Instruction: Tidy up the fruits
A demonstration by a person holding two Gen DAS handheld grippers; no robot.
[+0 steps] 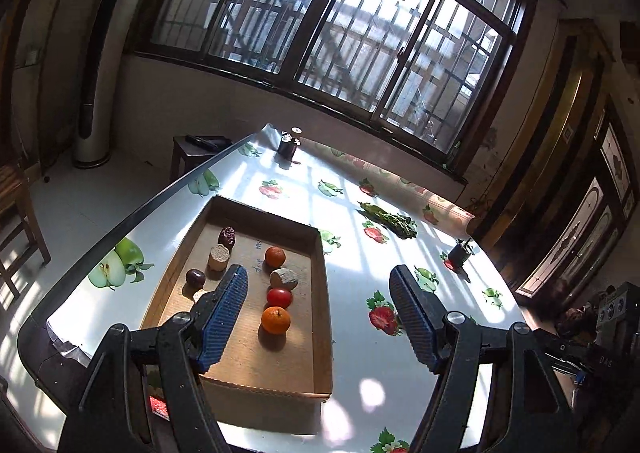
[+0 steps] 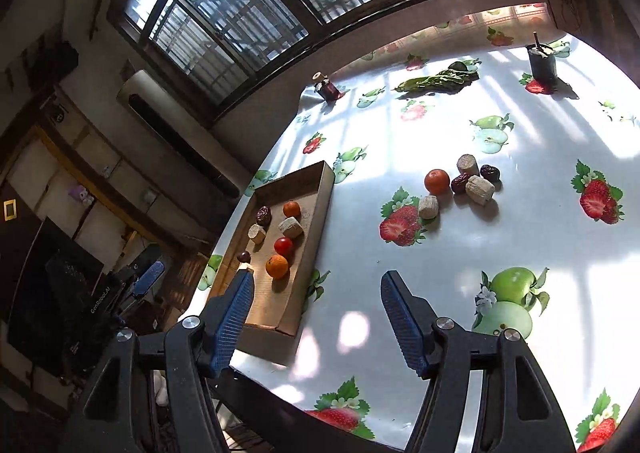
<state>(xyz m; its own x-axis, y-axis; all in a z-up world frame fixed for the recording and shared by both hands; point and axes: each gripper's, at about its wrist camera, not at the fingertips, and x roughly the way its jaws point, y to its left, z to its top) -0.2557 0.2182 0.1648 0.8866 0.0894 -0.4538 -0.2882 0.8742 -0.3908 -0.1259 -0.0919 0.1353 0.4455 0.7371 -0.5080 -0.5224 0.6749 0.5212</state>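
A shallow cardboard tray (image 1: 320,317) (image 2: 324,197) lies on the table. In it lie two oranges (image 1: 275,320) (image 1: 275,256), a red tomato (image 1: 279,297), dark dates (image 1: 227,236) and beige corn pieces (image 1: 219,257). In the right wrist view a loose group lies on the table to the right of the tray: an orange (image 2: 437,181), dates (image 2: 460,183) and corn pieces (image 2: 480,190). My left gripper (image 1: 320,281) is open and empty above the tray's near end. My right gripper (image 2: 316,285) is open and empty over the tray's near right corner.
The table (image 1: 360,373) has a glossy fruit-print cloth. A bunch of green leaves (image 1: 390,219) (image 2: 436,81), a small dark pot (image 1: 460,253) (image 2: 542,63) and a dark jar (image 1: 289,145) (image 2: 329,89) stand at its far side. A stool (image 1: 200,145) and a chair (image 1: 16,221) stand left.
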